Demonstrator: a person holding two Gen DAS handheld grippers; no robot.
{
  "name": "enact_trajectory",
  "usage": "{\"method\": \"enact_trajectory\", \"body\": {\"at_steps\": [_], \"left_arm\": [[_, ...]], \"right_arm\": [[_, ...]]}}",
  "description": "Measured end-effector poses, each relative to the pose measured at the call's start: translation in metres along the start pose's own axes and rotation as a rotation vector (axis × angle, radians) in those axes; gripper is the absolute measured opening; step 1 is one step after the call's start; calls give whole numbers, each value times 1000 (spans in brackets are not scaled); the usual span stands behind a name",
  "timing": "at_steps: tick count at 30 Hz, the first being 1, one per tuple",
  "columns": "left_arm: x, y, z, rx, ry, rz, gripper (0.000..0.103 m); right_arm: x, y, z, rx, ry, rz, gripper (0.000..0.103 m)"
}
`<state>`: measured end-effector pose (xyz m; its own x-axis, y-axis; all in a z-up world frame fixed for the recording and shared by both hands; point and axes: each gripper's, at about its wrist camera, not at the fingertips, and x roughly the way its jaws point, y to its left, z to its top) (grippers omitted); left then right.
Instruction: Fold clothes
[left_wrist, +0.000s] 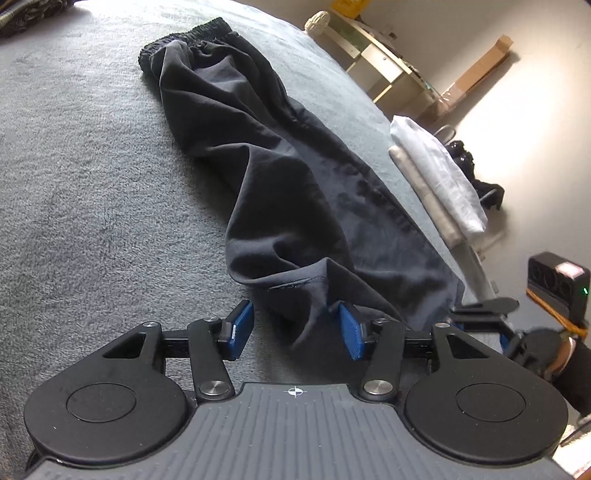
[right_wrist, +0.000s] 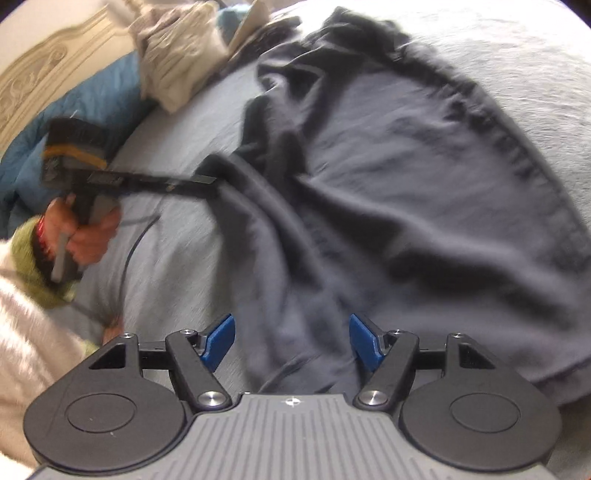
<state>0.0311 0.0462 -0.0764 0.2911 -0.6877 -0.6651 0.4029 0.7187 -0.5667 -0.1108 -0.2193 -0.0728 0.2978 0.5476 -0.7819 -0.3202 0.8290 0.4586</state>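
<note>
My left gripper (left_wrist: 291, 328) sits with its blue pads spread apart, straddling a puckered bit of hem on the black trousers (left_wrist: 280, 177) without pinching it. My right gripper (right_wrist: 291, 343) is likewise released, its jaws wide over dark cloth at the leg end; that view is smeared by motion, so I would not swear to which fold lies between them.

The trousers lie on the grey bedspread (left_wrist: 81, 192), stretched out long. From my left wrist their long axis runs from the elastic waistband (left_wrist: 188, 37) at 11 o'clock, far from me, down to the leg hems at 5 o'clock, close to my tools. The legs lie one partly over the other, rumpled and twisted along the middle.

A stack of folded pale laundry (left_wrist: 439, 181) rests at 3 o'clock on the bed's edge.

To do this well, I judge each tool should take one hem corner, biting through both layers, not a loose wrinkle. Tension between my hands should be even so the cloth flattens, and the hems should travel straight along the long axis toward the waistband.
</note>
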Motion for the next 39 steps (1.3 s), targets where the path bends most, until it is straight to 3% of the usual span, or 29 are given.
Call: {"method": "enact_trajectory", "body": {"at_steps": [3,5,7,9,15,19,28,36,39], "left_arm": [[0,1,0,-4,4,-17,51],[-2,2,-1,-14,10,-29,51],[-8,9,-2,-44,9,-47,51],[-16,17,-4,-84,3,-66,52],[-33,56,-9,-295,-32,-121,62],[-22,63,-7,-356,2,-123,63],[-17,43,-6,-231,45,-57,62],[-10,14,-8,-23,102,81,44],[-7,3,-13,40,122,138,11]], "right_arm": [[1,13,-10,-34,5,-18,66],[3,20,-15,-26,-4,-43,43],[4,30,-24,-45,-15,-67,30],[5,45,-33,-99,-24,-97,25],[12,83,-49,-275,8,-150,27],[14,96,-53,-340,4,-213,38],[19,119,-60,-467,-24,-323,45],[44,128,-69,-548,16,-392,44],[53,130,-74,-579,28,-424,38]]}}
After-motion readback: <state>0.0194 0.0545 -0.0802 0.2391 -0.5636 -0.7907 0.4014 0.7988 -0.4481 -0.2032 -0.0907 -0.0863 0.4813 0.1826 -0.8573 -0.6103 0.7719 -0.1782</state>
